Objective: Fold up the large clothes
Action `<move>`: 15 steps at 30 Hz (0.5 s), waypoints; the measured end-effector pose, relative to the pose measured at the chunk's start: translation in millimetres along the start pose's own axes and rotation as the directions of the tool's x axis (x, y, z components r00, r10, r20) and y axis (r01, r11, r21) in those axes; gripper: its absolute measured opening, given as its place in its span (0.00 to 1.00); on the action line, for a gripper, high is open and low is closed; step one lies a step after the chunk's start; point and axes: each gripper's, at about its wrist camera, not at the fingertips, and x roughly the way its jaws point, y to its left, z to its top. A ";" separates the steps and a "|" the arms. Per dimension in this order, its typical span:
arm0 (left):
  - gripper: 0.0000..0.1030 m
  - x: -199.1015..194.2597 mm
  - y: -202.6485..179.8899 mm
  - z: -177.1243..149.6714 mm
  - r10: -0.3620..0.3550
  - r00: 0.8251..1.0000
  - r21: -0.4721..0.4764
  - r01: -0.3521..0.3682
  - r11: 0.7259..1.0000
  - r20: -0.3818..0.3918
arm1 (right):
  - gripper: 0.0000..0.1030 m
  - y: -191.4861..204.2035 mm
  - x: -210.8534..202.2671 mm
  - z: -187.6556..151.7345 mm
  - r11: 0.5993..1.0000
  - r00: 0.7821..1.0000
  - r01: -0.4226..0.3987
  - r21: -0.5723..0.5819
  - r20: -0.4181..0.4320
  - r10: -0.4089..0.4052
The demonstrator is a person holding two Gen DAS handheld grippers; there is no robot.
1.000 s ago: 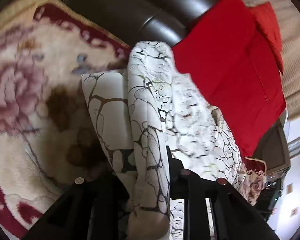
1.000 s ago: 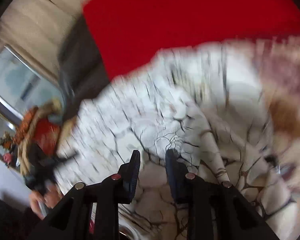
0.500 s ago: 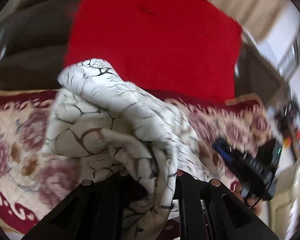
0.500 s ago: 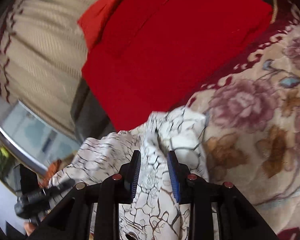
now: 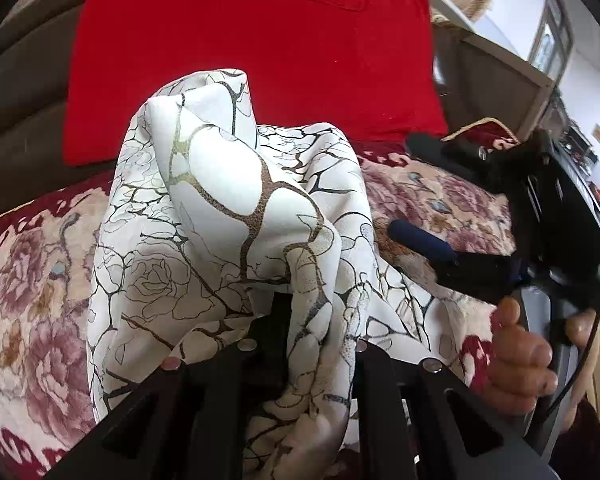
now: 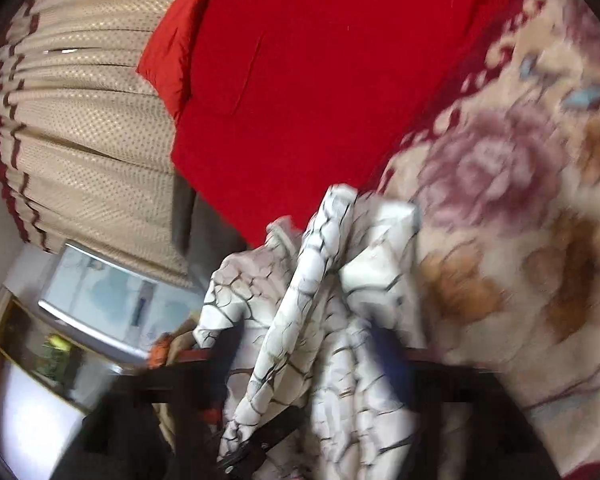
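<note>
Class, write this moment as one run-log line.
left gripper: shut on white patterned garment | right gripper: jaws just opened, garment loose between | surface: floral blanket

i see a white garment (image 5: 236,208) veined with black and brown crackle lines and faint rose outlines. the blanket (image 5: 32,280) under it is cream with mauve roses, tan blotches, small blue leaves and a dark red scrolled border. the big cushion (image 5: 260,52) is plain bright red. the curtain (image 6: 84,128) is beige, dotted, edged in maroon zigzag.
</note>
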 end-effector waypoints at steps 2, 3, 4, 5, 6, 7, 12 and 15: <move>0.12 -4.3 4.4 -3.2 -0.023 1.000 0.008 0.023 1.000 0.009 | 0.79 9.4 6.0 -0.7 0.999 0.999 -0.045 -0.023 0.000 0.045; 0.12 -4.8 5.1 -3.7 -0.032 0.999 0.012 0.031 0.999 0.015 | 0.79 13.2 9.7 -0.3 0.998 0.999 -0.053 -0.033 -0.006 0.053; 0.13 -7.5 6.6 -6.4 -0.042 0.999 0.024 0.041 0.999 0.026 | 0.79 16.9 16.0 0.8 0.997 0.998 -0.060 -0.039 -0.023 0.059; 0.13 -9.8 6.9 -8.6 -0.051 0.998 0.030 0.050 0.998 0.035 | 0.80 20.6 26.1 3.6 0.997 0.996 -0.065 -0.045 -0.055 0.063; 0.14 -12.2 9.2 -10.9 -0.060 0.997 0.031 0.059 0.998 0.047 | 0.80 24.7 36.1 6.7 0.997 0.995 -0.057 -0.057 -0.090 0.052; 0.16 -12.0 10.6 -12.2 -0.068 0.996 0.028 0.067 0.997 0.056 | 0.81 28.2 44.5 9.5 0.996 0.992 -0.044 -0.073 -0.118 0.035; 0.19 -18.9 23.0 -25.0 -0.133 0.984 0.003 0.134 0.991 0.119 | 0.83 57.9 95.2 25.2 0.988 0.956 -0.021 -0.152 -0.292 -0.024; 0.20 -20.1 22.9 -28.8 -0.143 0.981 0.013 0.142 0.990 0.130 | 0.90 87.3 122.4 23.1 0.970 0.932 -0.037 -0.242 -0.359 -0.054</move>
